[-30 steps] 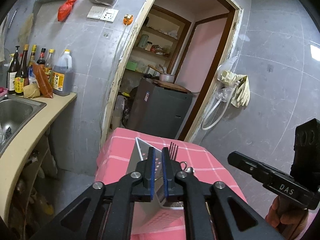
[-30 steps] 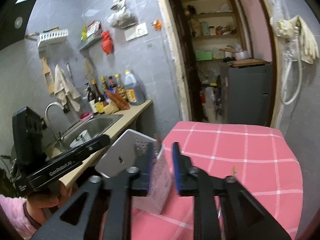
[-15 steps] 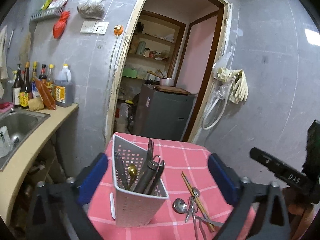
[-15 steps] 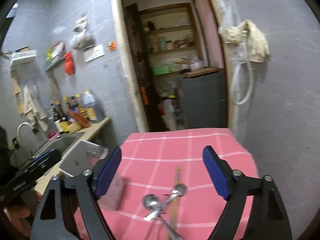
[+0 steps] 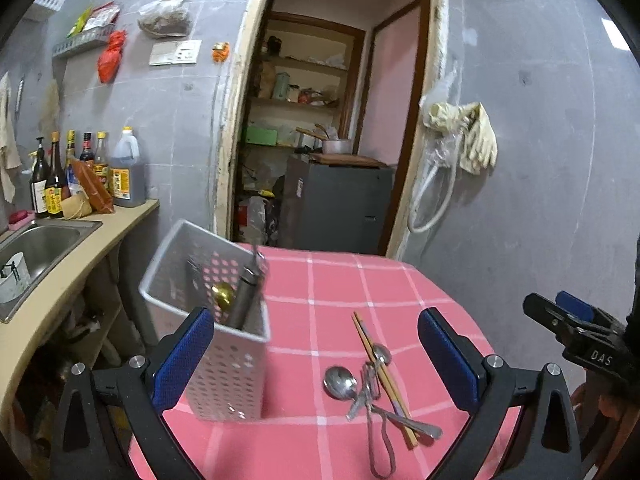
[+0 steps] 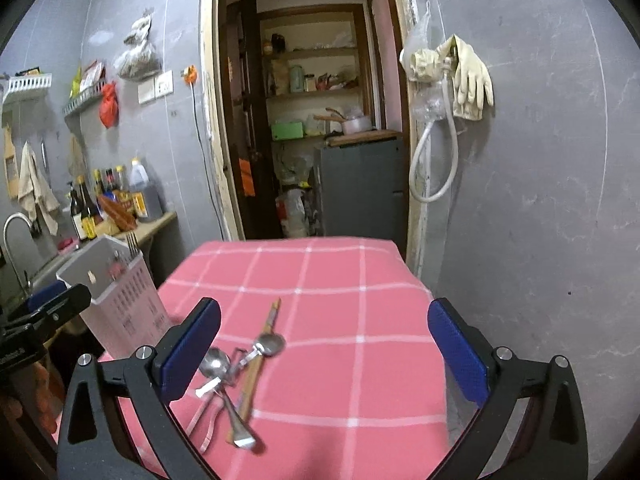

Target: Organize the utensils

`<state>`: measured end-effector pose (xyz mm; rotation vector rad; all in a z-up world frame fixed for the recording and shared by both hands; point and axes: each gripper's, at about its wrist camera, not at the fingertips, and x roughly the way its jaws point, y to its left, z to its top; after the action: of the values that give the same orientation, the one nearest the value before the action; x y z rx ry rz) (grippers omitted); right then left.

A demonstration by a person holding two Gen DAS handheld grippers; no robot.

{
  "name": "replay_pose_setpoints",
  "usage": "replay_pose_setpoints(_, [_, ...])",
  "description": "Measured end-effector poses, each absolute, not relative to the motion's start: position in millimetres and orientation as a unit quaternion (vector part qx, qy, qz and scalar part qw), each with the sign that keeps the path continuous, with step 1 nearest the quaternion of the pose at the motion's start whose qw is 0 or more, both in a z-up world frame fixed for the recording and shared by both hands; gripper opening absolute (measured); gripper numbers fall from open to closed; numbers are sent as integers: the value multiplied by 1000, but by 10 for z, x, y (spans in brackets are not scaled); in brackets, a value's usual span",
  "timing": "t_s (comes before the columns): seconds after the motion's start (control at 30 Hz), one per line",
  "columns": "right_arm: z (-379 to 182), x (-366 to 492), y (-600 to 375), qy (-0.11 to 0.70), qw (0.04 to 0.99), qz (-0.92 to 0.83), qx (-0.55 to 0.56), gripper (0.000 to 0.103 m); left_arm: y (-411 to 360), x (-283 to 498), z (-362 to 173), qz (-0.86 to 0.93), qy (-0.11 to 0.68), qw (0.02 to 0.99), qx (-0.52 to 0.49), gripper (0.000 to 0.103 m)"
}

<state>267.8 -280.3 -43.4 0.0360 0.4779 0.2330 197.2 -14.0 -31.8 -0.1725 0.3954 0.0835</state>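
A white perforated utensil holder (image 5: 208, 320) stands at the left edge of the pink checked table (image 5: 340, 280), with a fork, a gold spoon and a dark-handled tool in it. It also shows in the right wrist view (image 6: 120, 296). Loose utensils (image 5: 376, 384) lie on the cloth: spoons, a pair of chopsticks (image 5: 380, 368) and a wire-handled tool; they show in the right wrist view too (image 6: 236, 372). My left gripper (image 5: 316, 364) is wide open and empty, above the table's near edge. My right gripper (image 6: 324, 352) is wide open and empty, above the loose utensils.
A counter with a steel sink (image 5: 36, 244) and several sauce bottles (image 5: 80, 172) runs along the left. An open doorway (image 5: 320, 140) with shelves and a grey cabinet lies beyond the table. Rubber gloves (image 6: 464, 76) and a hose hang on the right wall.
Both grippers have opened wide from nearly shut and pulled back from the holder. The holder now stands free on the table, and the loose utensils have come into view.
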Motion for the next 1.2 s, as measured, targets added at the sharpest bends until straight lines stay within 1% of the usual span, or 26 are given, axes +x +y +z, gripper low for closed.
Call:
replay_pose_setpoints(0.27, [-876, 2780, -2936, 279, 951, 133, 26, 102, -383, 2071, -687, 30, 249, 964, -85, 103])
replay_pose_setpoints(0.53, [-1401, 2805, -2878, 338, 928, 152, 27, 102, -397, 2185, -1063, 30, 321, 937, -134, 103])
replay_pose_setpoints(0.8, [-1689, 2772, -2817, 378, 909, 174, 40, 102, -361, 2239, -1378, 9, 395, 900, -182, 102])
replay_pose_setpoints(0.87, [-1738, 2772, -2819, 390, 900, 185, 51, 101, -365, 2226, -1404, 0, 401, 897, -187, 99])
replay_pose_setpoints(0.9, [-1756, 2773, -2824, 395, 897, 190, 58, 98, -377, 2221, -1416, -4, 405, 895, -186, 94])
replay_pose_setpoints(0.93, [-1772, 2776, -2833, 398, 895, 194, 61, 91, -394, 2218, -1434, -9, 410, 893, -185, 89])
replay_pose_setpoints(0.97, [-1789, 2776, -2836, 401, 892, 197, 64, 87, -414, 2215, -1460, -16, 417, 890, -185, 87])
replay_pose_setpoints(1.0, [-1802, 2770, -2827, 404, 891, 199, 65, 79, -435, 2210, -1484, -21, 424, 887, -185, 81])
replay_pose_setpoints(1.03, [-1808, 2771, -2827, 404, 890, 201, 66, 77, -451, 2218, -1486, -24, 428, 884, -185, 76])
replay_pose_setpoints(1.07, [-1807, 2767, -2821, 404, 889, 204, 68, 77, -476, 2203, -1512, -29, 433, 882, -184, 74])
replay_pose_setpoints(1.1, [-1807, 2764, -2811, 404, 888, 208, 71, 74, -472, 2188, -1526, -30, 436, 881, -183, 72])
replay_pose_setpoints(1.13, [-1806, 2762, -2813, 404, 887, 210, 72, 69, -494, 2173, -1539, -31, 439, 880, -179, 71])
replay_pose_setpoints(1.17, [-1802, 2756, -2809, 403, 887, 213, 73, 67, -501, 2164, -1542, -31, 440, 880, -176, 71])
replay_pose_setpoints(1.2, [-1799, 2754, -2808, 403, 886, 216, 74, 61, -510, 2156, -1543, -30, 441, 880, -172, 70])
